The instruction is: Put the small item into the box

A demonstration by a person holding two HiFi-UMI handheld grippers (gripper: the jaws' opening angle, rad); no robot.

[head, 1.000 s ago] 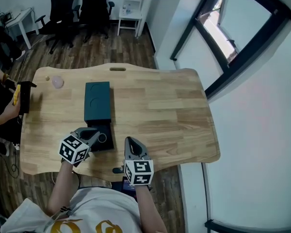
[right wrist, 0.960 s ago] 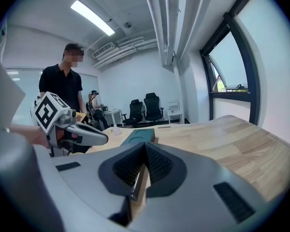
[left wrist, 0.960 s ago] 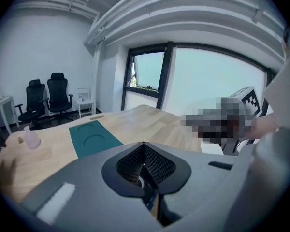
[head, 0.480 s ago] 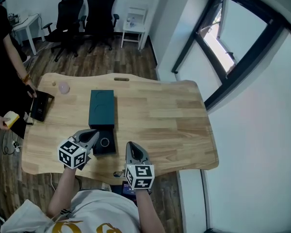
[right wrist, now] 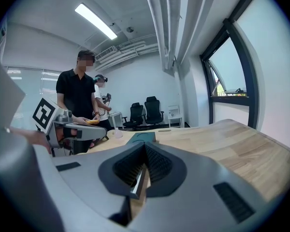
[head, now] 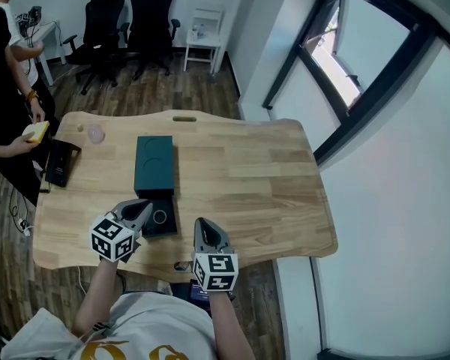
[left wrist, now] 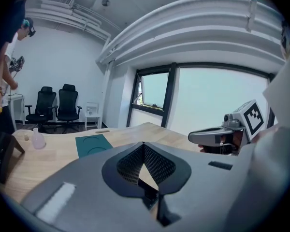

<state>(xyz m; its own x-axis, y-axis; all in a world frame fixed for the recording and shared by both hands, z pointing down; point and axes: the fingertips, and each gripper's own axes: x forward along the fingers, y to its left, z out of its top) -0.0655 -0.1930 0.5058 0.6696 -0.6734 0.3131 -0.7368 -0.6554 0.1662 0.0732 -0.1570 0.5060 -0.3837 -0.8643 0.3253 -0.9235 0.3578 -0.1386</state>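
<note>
head: steeply down over table | both gripper views: low, level across it | shared: teal box, chairs

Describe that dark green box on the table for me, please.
The box is long, flat and dark teal, with a matte top bearing two round outlines. It lies flat on the wooden table, running away from the person. A darker section at its near end holds a small ring. The left gripper hovers beside that end; whether they touch is unclear.
</note>
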